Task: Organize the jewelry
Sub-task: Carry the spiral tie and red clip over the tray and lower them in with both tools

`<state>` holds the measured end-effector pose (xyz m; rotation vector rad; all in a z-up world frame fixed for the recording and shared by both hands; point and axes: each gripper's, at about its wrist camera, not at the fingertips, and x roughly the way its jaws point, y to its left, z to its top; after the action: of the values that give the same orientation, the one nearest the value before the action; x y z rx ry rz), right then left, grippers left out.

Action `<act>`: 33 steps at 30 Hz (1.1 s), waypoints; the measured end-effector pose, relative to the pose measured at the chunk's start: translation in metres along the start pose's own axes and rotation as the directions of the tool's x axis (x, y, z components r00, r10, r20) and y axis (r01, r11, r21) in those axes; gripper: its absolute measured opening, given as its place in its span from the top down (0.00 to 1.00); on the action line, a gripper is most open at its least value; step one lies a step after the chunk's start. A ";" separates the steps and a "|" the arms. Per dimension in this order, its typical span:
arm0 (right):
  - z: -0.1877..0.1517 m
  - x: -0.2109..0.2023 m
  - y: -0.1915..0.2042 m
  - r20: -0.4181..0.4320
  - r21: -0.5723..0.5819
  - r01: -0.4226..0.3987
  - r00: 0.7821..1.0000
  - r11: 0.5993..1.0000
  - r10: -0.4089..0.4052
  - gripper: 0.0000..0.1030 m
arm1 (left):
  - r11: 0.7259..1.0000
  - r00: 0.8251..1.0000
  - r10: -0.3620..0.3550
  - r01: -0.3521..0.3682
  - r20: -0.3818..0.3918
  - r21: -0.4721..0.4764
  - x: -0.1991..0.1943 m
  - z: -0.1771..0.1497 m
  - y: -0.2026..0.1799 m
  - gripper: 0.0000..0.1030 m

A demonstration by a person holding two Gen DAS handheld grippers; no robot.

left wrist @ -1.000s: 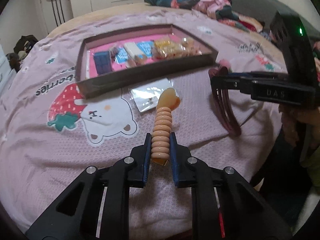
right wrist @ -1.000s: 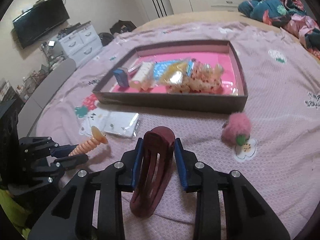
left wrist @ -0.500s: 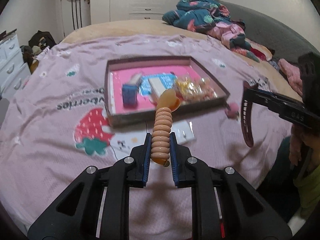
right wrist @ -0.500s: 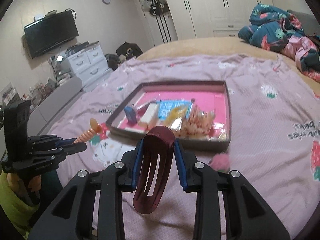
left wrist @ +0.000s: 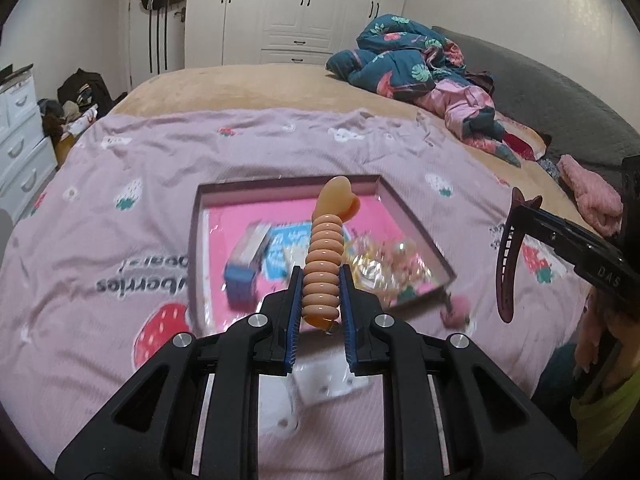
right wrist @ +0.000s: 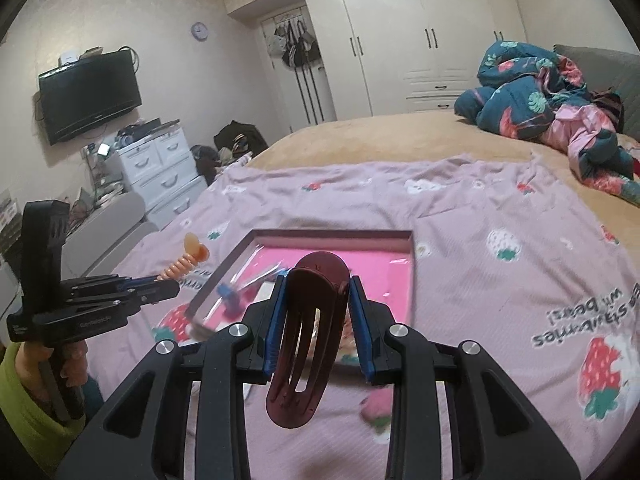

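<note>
Two hair accessories are up in the air over a bed (left wrist: 280, 92) spread with a lilac strawberry-print sheet (left wrist: 100, 240), on which lies a shallow brown box (left wrist: 195, 240) with a pink floor, already holding a blue packet and some glittery pieces that are too blurred to name. Each hand-held gripper is closed on one item. The right hand-held gripper (right wrist: 316, 320) clamps a dark red hair claw clip (right wrist: 306, 344) across its width; the clip's long axis runs up and down, rounded top toward the box and slotted lower end hanging below the fingers. The left hand-held gripper (left wrist: 320, 292) pinches a peach coiled hair tie (left wrist: 323, 272) by its lower rings; its long axis points forward and up, along the fingers, with the heart-shaped end farthest out. From both wrist views the box lies ahead and below, the coiled tie seeming to overlap its open interior, so the left hand looks the nearer to a drop, though depth is hard to judge here. A small pink pompom (left wrist: 454, 312) rests on the sheet just outside the box's near right corner.
</note>
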<state>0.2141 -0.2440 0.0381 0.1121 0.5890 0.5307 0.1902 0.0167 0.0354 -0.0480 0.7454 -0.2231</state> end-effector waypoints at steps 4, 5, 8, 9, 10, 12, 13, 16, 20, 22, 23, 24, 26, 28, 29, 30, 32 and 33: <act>0.010 0.010 -0.012 0.002 0.000 0.028 1.000 1.000 -0.028 0.71 | 1.000 1.000 -0.008 0.008 -0.002 -0.004 0.015 0.013 -0.006 0.90; 0.011 0.012 -0.015 0.002 0.000 0.034 0.999 0.999 -0.034 0.71 | 1.000 1.000 -0.008 0.008 -0.004 -0.005 0.020 0.016 -0.008 0.90; 0.015 0.020 -0.023 0.003 -0.002 0.053 0.999 0.999 -0.053 0.71 | 1.000 1.000 -0.008 0.008 -0.018 -0.001 0.035 0.021 -0.012 0.90; 0.017 0.023 -0.025 0.003 -0.006 0.063 0.998 0.998 -0.063 0.71 | 1.000 1.000 -0.005 0.005 -0.026 0.000 0.042 0.023 -0.014 0.90; 0.018 0.026 -0.027 0.004 -0.008 0.070 0.998 0.998 -0.070 0.71 | 1.000 1.000 -0.005 0.005 -0.031 0.000 0.047 0.023 -0.015 0.90; 0.020 0.036 -0.033 -0.001 -0.009 0.086 0.996 0.996 -0.086 0.71 | 1.000 0.999 0.004 -0.003 -0.043 0.008 0.060 0.024 -0.019 0.90; 0.020 0.040 -0.034 -0.002 -0.009 0.089 0.996 0.996 -0.089 0.71 | 1.000 0.999 0.010 -0.009 -0.049 0.013 0.065 0.024 -0.020 0.90; 0.019 0.058 -0.042 -0.017 -0.015 0.115 0.993 0.993 -0.115 0.71 | 1.000 0.997 0.011 -0.010 -0.070 0.016 0.081 0.022 -0.022 0.90; 0.013 0.077 -0.047 -0.042 -0.017 0.123 0.991 0.992 -0.123 0.71 | 1.000 0.995 0.014 -0.012 -0.103 0.017 0.102 0.014 -0.021 0.90; 0.008 0.086 -0.048 -0.057 -0.022 0.131 0.990 0.991 -0.132 0.71 | 1.000 0.994 0.014 -0.012 -0.112 0.018 0.107 0.012 -0.020 0.90; 0.006 0.089 -0.049 -0.063 -0.023 0.135 0.989 0.991 -0.136 0.71 | 1.000 0.993 0.013 -0.011 -0.116 0.016 0.110 0.011 -0.019 0.90; 0.004 0.094 -0.050 -0.070 -0.027 0.144 0.987 0.989 -0.145 0.71 | 1.000 0.993 0.011 -0.010 -0.119 0.013 0.112 0.010 -0.018 0.90; 0.000 0.102 -0.051 -0.083 -0.038 0.164 0.983 0.986 -0.166 0.71 | 1.000 0.992 0.009 -0.008 -0.124 0.009 0.116 0.009 -0.017 0.90; -0.004 0.108 -0.053 -0.094 -0.042 0.176 0.979 0.983 -0.179 0.71 | 1.000 0.992 0.007 -0.006 -0.129 0.005 0.120 0.008 -0.016 0.90; -0.006 0.113 -0.054 -0.104 -0.044 0.180 0.978 0.983 -0.184 0.71 | 1.000 0.991 0.006 -0.006 -0.132 0.005 0.121 0.008 -0.015 0.90; -0.008 0.117 -0.054 -0.112 -0.047 0.184 0.976 0.982 -0.188 0.71 | 1.000 0.991 0.007 -0.006 -0.134 0.005 0.122 0.008 -0.015 0.90; -0.013 0.125 -0.054 -0.126 -0.062 0.195 0.971 0.979 -0.201 0.71 | 1.000 0.990 0.008 -0.008 -0.138 0.006 0.123 0.007 -0.015 0.90; -0.014 0.128 -0.054 -0.131 -0.067 0.196 0.970 0.978 -0.204 0.71 | 1.000 0.990 0.008 -0.008 -0.140 0.005 0.124 0.007 -0.014 0.90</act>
<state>0.3196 -0.2264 -0.0511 -0.0352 0.7115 0.3592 0.2803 -0.0246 -0.0406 -0.0253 0.8846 -0.2219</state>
